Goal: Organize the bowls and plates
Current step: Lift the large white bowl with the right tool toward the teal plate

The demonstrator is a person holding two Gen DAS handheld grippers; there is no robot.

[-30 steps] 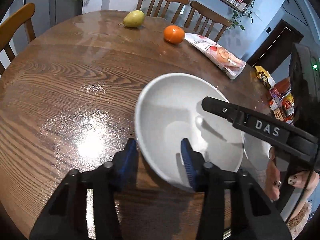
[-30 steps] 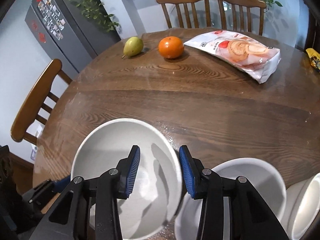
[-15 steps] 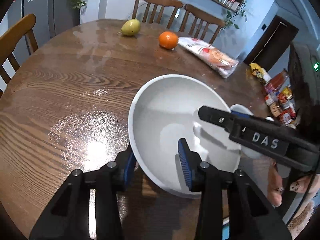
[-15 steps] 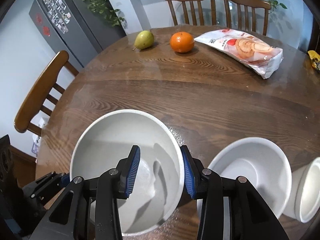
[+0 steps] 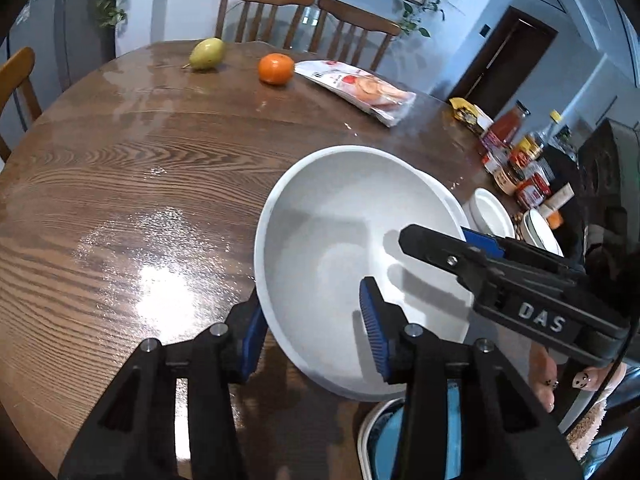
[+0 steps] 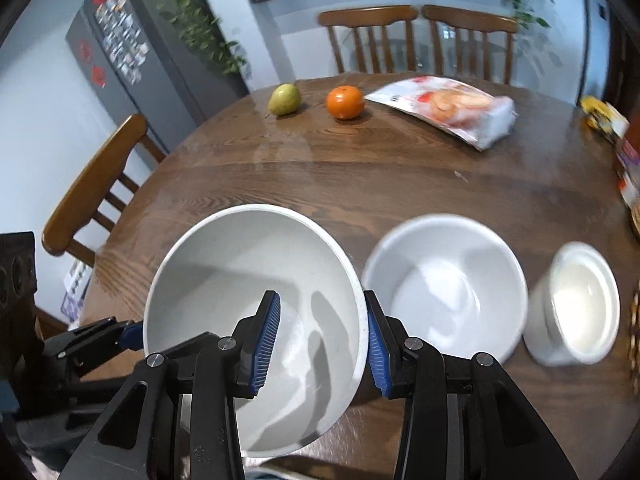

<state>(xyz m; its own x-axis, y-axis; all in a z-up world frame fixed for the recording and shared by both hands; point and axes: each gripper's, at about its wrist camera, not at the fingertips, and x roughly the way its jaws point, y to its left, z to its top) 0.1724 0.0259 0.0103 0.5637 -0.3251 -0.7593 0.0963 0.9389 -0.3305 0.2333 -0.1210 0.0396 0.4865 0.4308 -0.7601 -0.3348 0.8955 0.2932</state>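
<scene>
A large white bowl [image 5: 352, 240] [image 6: 248, 292] is held above the round wooden table [image 5: 120, 168] by both grippers. My left gripper [image 5: 312, 328] is shut on its near left rim. My right gripper [image 6: 324, 340] is shut on its right rim, one finger inside the bowl and one outside; it also shows in the left wrist view [image 5: 500, 276]. A second white bowl [image 6: 444, 284] stands on the table just right of the held one. A smaller white bowl [image 6: 576, 304] stands further right.
A pear [image 6: 284, 98], an orange [image 6: 345, 102] and a snack bag [image 6: 448, 110] lie at the table's far side. Bottles and packets [image 5: 516, 152] crowd the right edge, with more white dishes [image 5: 536, 228]. Wooden chairs [image 6: 416, 36] ring the table.
The large bowl has been lifted off the table and carried up and toward the second bowl, held by both grippers. Both cameras have risen and the small bowl has come into the right view.
</scene>
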